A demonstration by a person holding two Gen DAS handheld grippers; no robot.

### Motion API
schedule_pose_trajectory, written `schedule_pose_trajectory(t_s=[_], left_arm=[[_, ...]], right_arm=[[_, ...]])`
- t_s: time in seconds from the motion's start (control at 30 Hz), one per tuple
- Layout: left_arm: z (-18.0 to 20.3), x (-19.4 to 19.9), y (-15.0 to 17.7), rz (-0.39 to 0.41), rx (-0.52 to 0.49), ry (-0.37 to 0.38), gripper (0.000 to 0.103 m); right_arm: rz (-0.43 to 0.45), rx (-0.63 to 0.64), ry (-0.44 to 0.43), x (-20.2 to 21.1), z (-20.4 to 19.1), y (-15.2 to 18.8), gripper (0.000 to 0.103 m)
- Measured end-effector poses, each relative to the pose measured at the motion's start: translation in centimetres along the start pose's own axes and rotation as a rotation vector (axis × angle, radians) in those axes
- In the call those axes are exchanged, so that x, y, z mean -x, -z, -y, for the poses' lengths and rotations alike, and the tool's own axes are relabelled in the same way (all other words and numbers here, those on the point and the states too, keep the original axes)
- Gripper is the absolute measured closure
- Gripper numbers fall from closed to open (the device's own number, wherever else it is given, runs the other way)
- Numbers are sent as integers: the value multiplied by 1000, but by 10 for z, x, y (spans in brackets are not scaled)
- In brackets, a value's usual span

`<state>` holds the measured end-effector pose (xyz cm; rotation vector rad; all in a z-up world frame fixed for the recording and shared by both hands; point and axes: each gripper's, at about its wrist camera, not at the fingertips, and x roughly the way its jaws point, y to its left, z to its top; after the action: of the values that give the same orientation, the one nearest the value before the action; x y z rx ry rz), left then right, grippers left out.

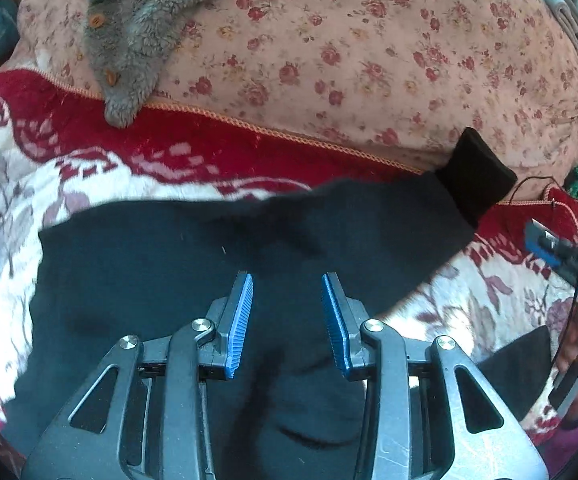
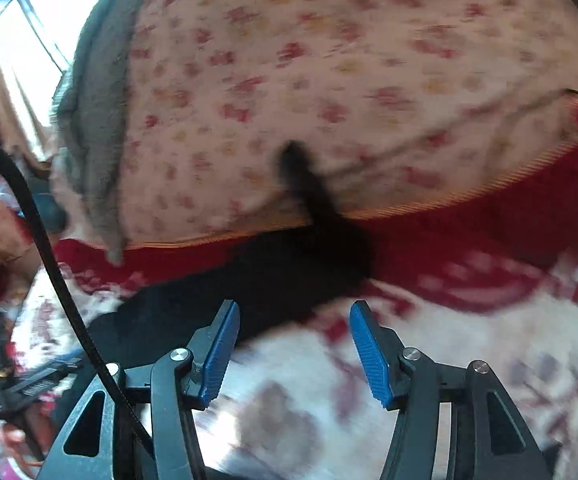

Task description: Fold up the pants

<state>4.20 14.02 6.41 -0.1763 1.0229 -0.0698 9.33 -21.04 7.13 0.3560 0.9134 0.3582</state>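
Observation:
Dark pants (image 1: 193,264) lie spread across a red and white floral blanket (image 1: 17,184), one leg reaching right to a black cuff (image 1: 475,174). My left gripper (image 1: 287,280) is open just above the middle of the pants, with nothing between its blue pads. In the blurred right wrist view the pants (image 2: 273,276) lie ahead and to the left, the cuffed leg pointing up toward the quilt. My right gripper (image 2: 293,310) is open and empty over the blanket (image 2: 489,344), beside the pants' edge. The right gripper also shows in the left wrist view (image 1: 557,248) at the far right.
A pink floral quilt (image 1: 369,48) bulges behind the blanket. A grey fleece garment with buttons (image 1: 133,28) lies on it at the upper left. A black cable (image 2: 45,232) crosses the left of the right wrist view. A window glows at the far left.

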Motion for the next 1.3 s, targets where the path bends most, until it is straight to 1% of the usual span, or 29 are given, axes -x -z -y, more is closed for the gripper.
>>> schedule_pose_trajectory(t_s=[0.07, 0.13, 0.2, 0.3, 0.33, 0.43, 0.47, 0.57, 0.6, 0.67, 0.73, 0.8, 0.87, 0.93, 1.03, 1.13, 1.2, 1.23, 1.27, 1.3], left_arm=[[-4, -6, -9, -13, -13, 24, 68], [-6, -12, -18, -20, -39, 41, 68], [-5, -18, -25, -29, -87, 40, 68], [-4, -28, -32, -43, -149, 54, 68], [-5, -31, -34, -46, -163, 57, 68], [-7, -44, -41, -64, -196, 78, 68], [-8, -47, -43, -69, -197, 80, 68], [-8, -55, -49, -73, -215, 102, 68], [-7, -56, -50, -71, -228, 109, 68], [-4, -60, -53, -66, -251, 102, 68], [-4, -64, -55, -70, -264, 94, 68], [-3, -66, -57, -74, -276, 98, 68], [0, -65, -57, -67, -311, 103, 68], [5, -64, -57, -62, -363, 104, 68], [9, -70, -57, -76, -413, 111, 68], [12, -77, -58, -97, -433, 114, 68], [15, -82, -59, -107, -458, 112, 68], [16, -83, -58, -111, -467, 111, 68], [16, -85, -58, -115, -476, 110, 68], [17, -87, -58, -120, -483, 112, 68]], right_arm=[[-25, 18, -47, -21, -15, -13, 48], [-42, 27, -40, -39, -24, -25, 48], [-59, 7, -21, -59, -25, -44, 48], [-50, 7, 68, -74, -22, -65, 48], [-46, 13, 79, -74, -19, -69, 48], [-43, 5, 180, -78, -1, -83, 48], [-39, -6, 188, -78, 5, -85, 48], [-14, -43, 153, -68, 26, -91, 48], [1, -36, 139, -62, 30, -93, 48], [16, -9, 145, -55, 35, -95, 48], [39, 42, 167, -50, 32, -100, 46], [57, 96, 178, -49, 24, -106, 42], [57, 158, 186, -48, 17, -111, 40], [36, 269, 231, -55, 4, -118, 39], [-25, 427, 326, -78, -14, -125, 39], [-73, 485, 366, -97, -17, -133, 39], [-115, 517, 386, -111, -16, -135, 44], [-123, 529, 392, -115, -16, -135, 55], [-136, 548, 400, -119, -16, -134, 71], [-143, 574, 413, -123, -17, -131, 79]])
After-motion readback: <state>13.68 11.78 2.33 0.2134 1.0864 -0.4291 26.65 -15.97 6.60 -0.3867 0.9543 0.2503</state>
